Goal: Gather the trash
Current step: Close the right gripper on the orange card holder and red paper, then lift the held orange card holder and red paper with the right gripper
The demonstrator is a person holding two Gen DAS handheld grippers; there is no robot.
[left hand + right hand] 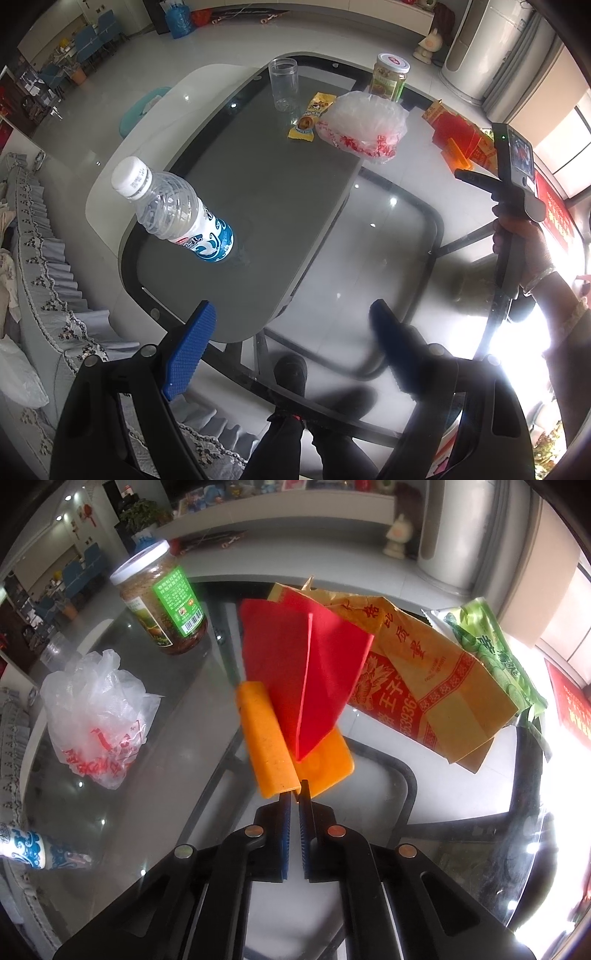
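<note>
My right gripper (294, 794) is shut on the lower edge of a folded card (295, 686), orange outside and red inside, which fans out above the fingertips. Behind the card lie a yellow-and-red paper bag (436, 686) and a green wrapper (495, 650). A crumpled clear plastic bag (96, 716) with red print sits to the left on the glass table (184, 709). My left gripper (291, 314) hangs open over the table's near end with nothing between its blue pads. In its view a yellow snack wrapper (310, 114) lies next to the plastic bag (364, 123).
A capped water bottle (177, 214) stands near the left gripper. An empty clear jar (283, 83) and a white-lidded food jar (389, 75) stand at the far end. A sofa with a lace cover (44, 295) runs along the left. A person's legs and shoes (291, 373) show beneath the glass.
</note>
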